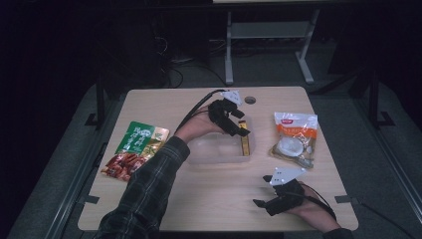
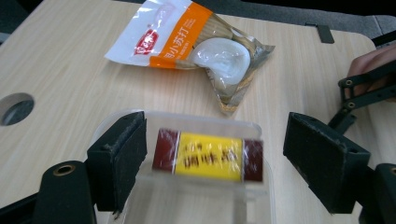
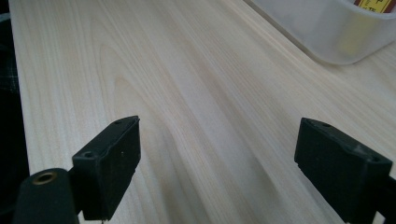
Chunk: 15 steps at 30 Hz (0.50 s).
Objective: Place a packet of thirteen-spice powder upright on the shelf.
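Two snack bags (image 1: 294, 138) (image 1: 135, 149) flank the clear tub (image 1: 219, 149).

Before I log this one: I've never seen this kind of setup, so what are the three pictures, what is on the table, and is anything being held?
No robot here: a person holds a two-jaw tool in each hand. The high view looks down on the wooden table. The other two come from cameras riding on each tool, looking along its black jaws.

The left gripper hangs over a clear plastic container. Its jaws stand open on either side of a yellow and dark red packet that leans against the container's wall; the pads are clear of it, so nothing is gripped. The right gripper is open over bare wood near the front edge, holding nothing.

Also on the table: an orange and white snack bag at the right and a green and red food pouch at the left.
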### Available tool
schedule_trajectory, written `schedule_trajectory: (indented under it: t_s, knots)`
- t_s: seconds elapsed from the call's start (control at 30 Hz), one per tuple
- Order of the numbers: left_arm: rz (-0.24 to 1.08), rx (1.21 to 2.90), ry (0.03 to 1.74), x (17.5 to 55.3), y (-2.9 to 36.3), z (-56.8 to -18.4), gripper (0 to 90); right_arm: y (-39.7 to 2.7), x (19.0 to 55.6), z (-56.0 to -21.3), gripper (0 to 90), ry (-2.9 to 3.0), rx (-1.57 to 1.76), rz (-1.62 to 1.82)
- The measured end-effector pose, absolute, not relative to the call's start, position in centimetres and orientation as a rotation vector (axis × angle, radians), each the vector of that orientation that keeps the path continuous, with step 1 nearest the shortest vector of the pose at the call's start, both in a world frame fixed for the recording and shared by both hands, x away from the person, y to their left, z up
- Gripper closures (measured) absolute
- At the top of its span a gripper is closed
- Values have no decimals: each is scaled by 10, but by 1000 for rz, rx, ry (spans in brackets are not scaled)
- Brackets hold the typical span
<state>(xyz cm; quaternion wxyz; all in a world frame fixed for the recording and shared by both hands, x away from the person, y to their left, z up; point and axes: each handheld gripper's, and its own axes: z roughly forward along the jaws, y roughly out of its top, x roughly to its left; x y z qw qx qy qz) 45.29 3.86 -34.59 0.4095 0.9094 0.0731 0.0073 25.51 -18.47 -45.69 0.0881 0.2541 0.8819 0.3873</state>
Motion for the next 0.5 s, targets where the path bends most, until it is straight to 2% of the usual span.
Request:
schedule_trajectory:
  t_s: [0.3, 0.5]
  knots:
    - [51, 2256, 256, 439, 85, -334, 211, -183, 258, -459, 141, 2637, 759, 1129]
    - [62, 2253, 299, 426, 103, -336, 206, -182, 259, -459, 141, 2638, 762, 1132]
